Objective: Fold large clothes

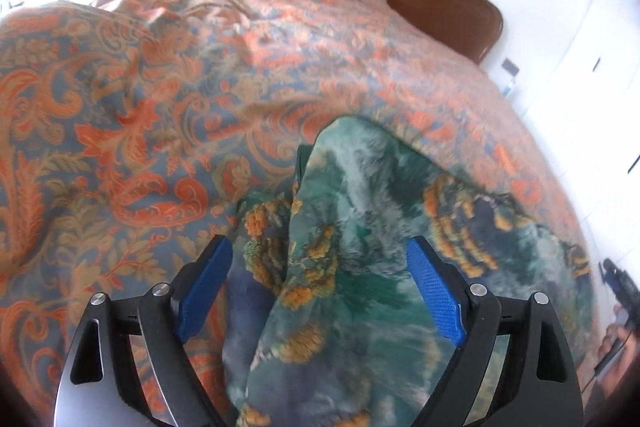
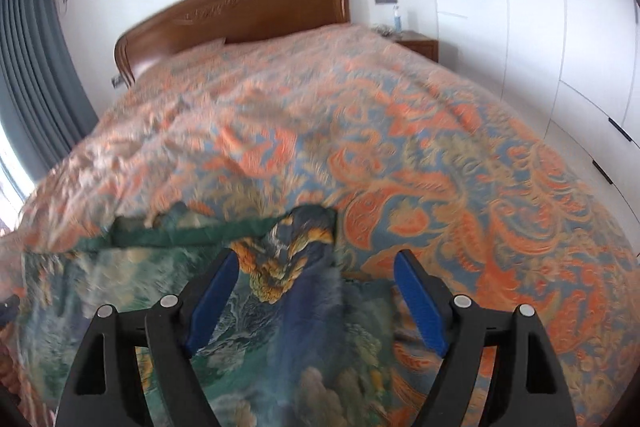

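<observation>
Left hand-held gripper (image 1: 320,251) spread wide, blue pads clear of the green patterned garment (image 1: 360,227) lying between them. Right hand-held gripper (image 2: 316,267) gapes too, over the garment's folded edge. It rests on the orange paisley bedspread (image 2: 440,167), near the bed's foot.

I see an orange paisley bedspread (image 2: 400,155) covering the bed, a wooden headboard (image 2: 240,15), grey-blue curtains (image 2: 36,75) and white wardrobes (image 2: 520,7).
</observation>
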`<act>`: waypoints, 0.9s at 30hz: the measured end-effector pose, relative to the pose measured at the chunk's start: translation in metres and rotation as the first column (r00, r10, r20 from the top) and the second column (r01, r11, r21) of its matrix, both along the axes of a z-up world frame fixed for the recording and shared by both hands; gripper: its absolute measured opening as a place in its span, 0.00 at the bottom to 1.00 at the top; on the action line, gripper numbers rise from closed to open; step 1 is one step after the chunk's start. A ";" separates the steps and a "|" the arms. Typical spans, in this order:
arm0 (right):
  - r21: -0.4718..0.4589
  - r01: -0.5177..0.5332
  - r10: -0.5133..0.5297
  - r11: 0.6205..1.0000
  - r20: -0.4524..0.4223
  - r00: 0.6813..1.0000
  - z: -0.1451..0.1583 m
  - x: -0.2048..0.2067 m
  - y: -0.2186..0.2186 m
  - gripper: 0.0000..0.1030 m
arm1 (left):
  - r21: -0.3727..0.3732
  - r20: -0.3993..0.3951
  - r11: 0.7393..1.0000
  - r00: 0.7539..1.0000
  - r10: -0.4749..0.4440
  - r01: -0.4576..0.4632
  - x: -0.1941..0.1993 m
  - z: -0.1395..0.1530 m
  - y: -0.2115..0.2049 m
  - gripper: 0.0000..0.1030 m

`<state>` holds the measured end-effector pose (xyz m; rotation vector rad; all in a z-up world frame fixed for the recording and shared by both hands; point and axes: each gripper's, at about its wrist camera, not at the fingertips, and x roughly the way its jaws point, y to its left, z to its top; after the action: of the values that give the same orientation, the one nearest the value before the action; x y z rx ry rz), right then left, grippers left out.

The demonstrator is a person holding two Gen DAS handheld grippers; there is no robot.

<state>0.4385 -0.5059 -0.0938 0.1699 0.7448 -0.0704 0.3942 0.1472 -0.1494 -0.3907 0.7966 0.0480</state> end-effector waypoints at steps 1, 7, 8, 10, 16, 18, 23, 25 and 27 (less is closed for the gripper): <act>-0.007 0.003 -0.003 1.000 0.019 1.000 0.008 -0.008 -0.002 0.79 | 0.008 0.010 1.000 1.000 -0.004 0.004 -0.005 0.005 -0.003 0.88; -0.045 -0.037 0.040 0.998 0.063 0.997 0.034 -0.057 -0.001 0.80 | 0.112 0.009 0.990 0.996 -0.092 0.091 -0.029 0.015 -0.036 0.89; -0.044 -0.044 0.047 0.998 0.064 0.997 0.035 -0.065 -0.001 0.80 | 0.124 0.007 0.987 0.994 -0.108 0.106 -0.034 0.016 -0.041 0.89; -0.030 -0.069 0.071 0.997 0.061 0.996 0.035 -0.088 0.003 0.80 | 0.153 0.000 0.979 0.990 -0.139 0.138 -0.044 0.016 -0.053 0.89; -0.020 -0.124 0.125 0.992 0.034 0.992 0.018 -0.138 0.023 0.81 | 0.267 -0.005 0.939 0.975 -0.223 0.216 -0.067 0.022 -0.085 0.92; -0.035 -0.142 0.142 0.989 0.021 0.990 0.012 -0.149 0.030 0.81 | 0.306 -0.008 0.922 0.969 -0.248 0.238 -0.071 0.022 -0.093 0.94; -0.008 -0.147 0.147 0.989 0.005 0.989 0.004 -0.170 0.041 0.81 | 0.284 -0.069 0.893 0.936 -0.344 0.349 -0.075 0.013 -0.104 0.94; 0.017 -0.143 0.143 0.990 0.004 0.990 0.003 -0.179 0.044 0.81 | 0.251 -0.071 0.878 0.912 -0.403 0.408 -0.081 0.012 -0.110 0.94; 0.031 -0.150 0.149 0.988 0.014 0.989 0.003 -0.187 0.047 0.81 | 0.260 -0.067 0.854 0.890 -0.451 0.452 -0.086 0.015 -0.123 0.94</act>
<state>0.2510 -0.4592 -0.0905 0.1443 0.7455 0.0852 0.3078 0.0242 -0.1345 0.0633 0.8564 -0.2831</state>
